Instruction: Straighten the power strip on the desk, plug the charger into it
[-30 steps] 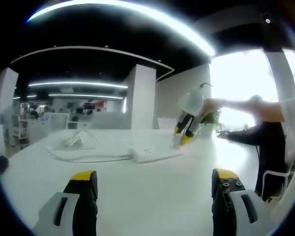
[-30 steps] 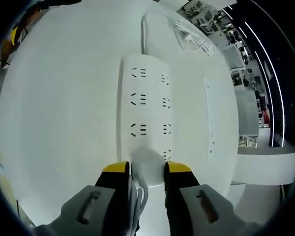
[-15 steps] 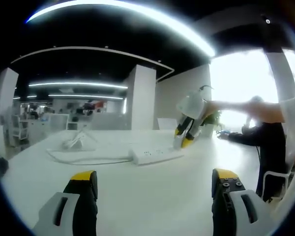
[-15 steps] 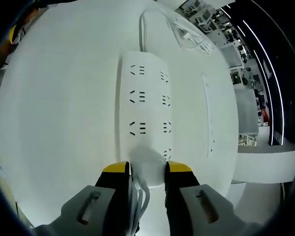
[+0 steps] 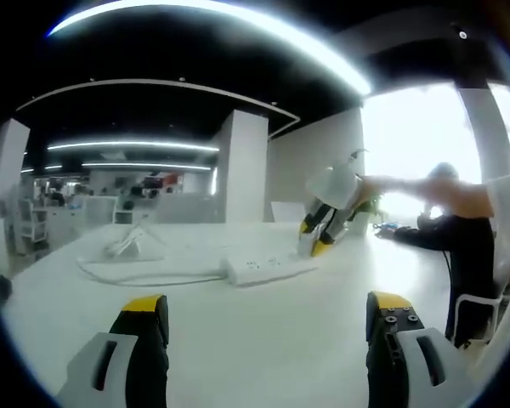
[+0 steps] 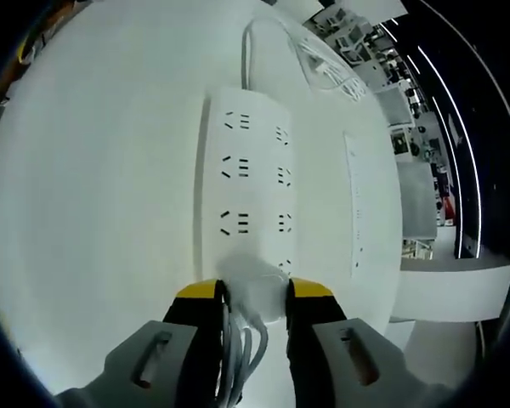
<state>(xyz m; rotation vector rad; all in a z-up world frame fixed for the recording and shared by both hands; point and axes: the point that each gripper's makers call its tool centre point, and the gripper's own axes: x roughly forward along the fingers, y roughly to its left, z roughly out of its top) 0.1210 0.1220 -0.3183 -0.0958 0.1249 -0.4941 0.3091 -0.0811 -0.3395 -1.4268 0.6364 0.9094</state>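
The right gripper has its yellow-tipped fingers clamped on the white charger, which sits squeezed between them with its white cable trailing back down between the finger bases. The charger rests over the near end of the white power strip, covering the socket there; whether its prongs are seated I cannot tell. Straight ahead of the fingers the strip runs away across the white table, rows of sockets showing on its top face. From the strip's far end its own cord curves off toward a loose coil of white cable lying beyond and to the right of the fingertips.

The left gripper hangs low over the table with its fingers spread wide apart, nothing between them and nothing touched. Well ahead of them lies the power strip, with the right gripper standing at its right end, tilted down onto it and held by a person's outstretched arm. Ahead of the left finger, a bundle of white cable rests on the table.
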